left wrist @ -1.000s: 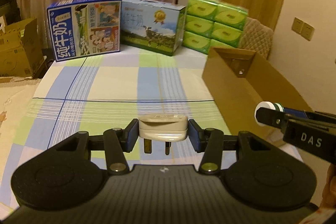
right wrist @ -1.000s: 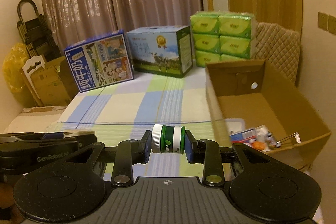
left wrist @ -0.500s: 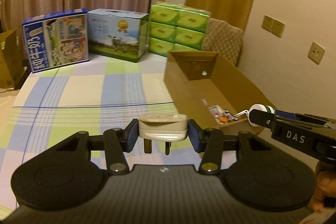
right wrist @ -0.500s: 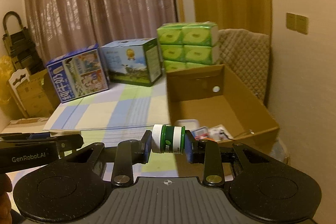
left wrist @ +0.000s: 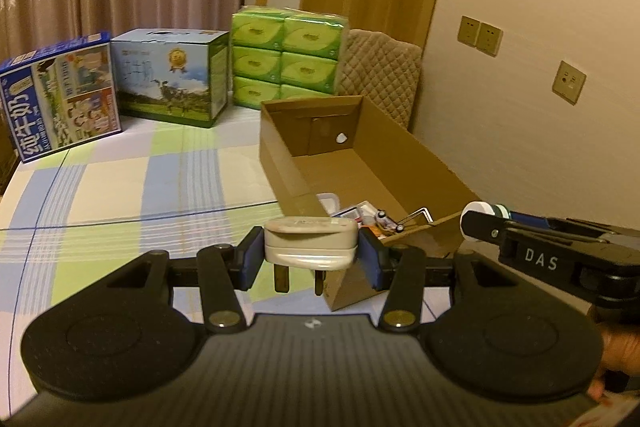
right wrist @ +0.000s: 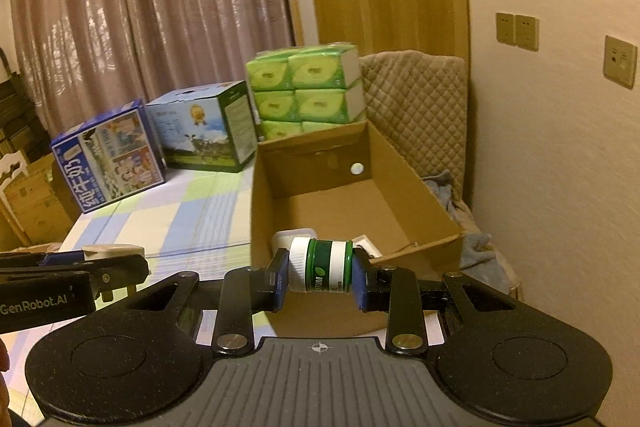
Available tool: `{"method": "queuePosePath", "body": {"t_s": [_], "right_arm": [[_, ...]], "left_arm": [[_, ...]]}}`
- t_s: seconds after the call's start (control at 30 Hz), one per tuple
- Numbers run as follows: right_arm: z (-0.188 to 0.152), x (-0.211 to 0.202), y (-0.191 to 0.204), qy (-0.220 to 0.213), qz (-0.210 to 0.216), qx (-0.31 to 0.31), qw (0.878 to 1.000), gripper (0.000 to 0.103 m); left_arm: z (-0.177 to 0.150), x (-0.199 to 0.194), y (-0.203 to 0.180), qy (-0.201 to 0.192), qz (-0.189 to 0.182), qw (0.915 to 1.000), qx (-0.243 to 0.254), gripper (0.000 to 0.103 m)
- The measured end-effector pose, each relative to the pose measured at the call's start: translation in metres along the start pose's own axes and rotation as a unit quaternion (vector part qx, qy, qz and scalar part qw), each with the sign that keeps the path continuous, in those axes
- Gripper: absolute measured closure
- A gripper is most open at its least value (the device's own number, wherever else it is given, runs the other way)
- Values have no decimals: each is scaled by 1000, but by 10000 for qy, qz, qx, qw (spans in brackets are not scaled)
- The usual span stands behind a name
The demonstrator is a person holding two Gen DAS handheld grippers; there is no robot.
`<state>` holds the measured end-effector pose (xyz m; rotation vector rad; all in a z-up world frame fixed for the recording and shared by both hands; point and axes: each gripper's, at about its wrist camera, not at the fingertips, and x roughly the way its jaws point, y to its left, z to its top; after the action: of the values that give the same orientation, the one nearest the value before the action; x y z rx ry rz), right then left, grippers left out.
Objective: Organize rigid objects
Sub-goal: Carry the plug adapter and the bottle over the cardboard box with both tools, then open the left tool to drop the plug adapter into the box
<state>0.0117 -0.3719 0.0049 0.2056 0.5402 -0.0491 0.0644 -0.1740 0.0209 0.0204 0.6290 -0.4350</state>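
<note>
My left gripper point(left wrist: 311, 259) is shut on a white three-pin plug adapter point(left wrist: 310, 242), prongs down, held above the near left corner of an open cardboard box point(left wrist: 360, 163). My right gripper point(right wrist: 320, 273) is shut on a small green bottle with a white cap point(right wrist: 320, 265), lying sideways between the pads, over the near end of the cardboard box point(right wrist: 416, 195). Several small items point(left wrist: 372, 215) lie at the box's near end. The right gripper also shows at the right of the left wrist view point(left wrist: 492, 227), and the left gripper at the left of the right wrist view point(right wrist: 112, 263).
The box sits on a checked cloth point(left wrist: 140, 187). At the back stand a blue milk carton box point(left wrist: 60, 103), a cow-print carton point(left wrist: 172, 83) and stacked green tissue packs point(left wrist: 288, 59). A quilted chair point(right wrist: 416, 107) and a wall with sockets point(left wrist: 568, 83) are to the right.
Both grippers have swung right and forward toward the cardboard box, still holding the plug and the bottle. The box now sits closer and more central in both views.
</note>
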Motion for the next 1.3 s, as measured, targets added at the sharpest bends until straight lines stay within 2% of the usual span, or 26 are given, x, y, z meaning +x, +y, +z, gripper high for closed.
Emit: {"method": "queuePosePath", "body": {"t_s": [0.43, 0.93, 1.3], "right_arm": [[14, 8, -34, -61, -158, 88, 9998, 74], [39, 50, -64, -46, -260, -15, 9997, 74], [49, 81, -74, 62, -318, -89, 9994, 74]], "left_arm": [[16, 32, -29, 83, -214, 9996, 155, 58], [41, 96, -50, 281, -423, 9985, 199, 58], [48, 135, -49, 433, -470, 9978, 198, 58]]}}
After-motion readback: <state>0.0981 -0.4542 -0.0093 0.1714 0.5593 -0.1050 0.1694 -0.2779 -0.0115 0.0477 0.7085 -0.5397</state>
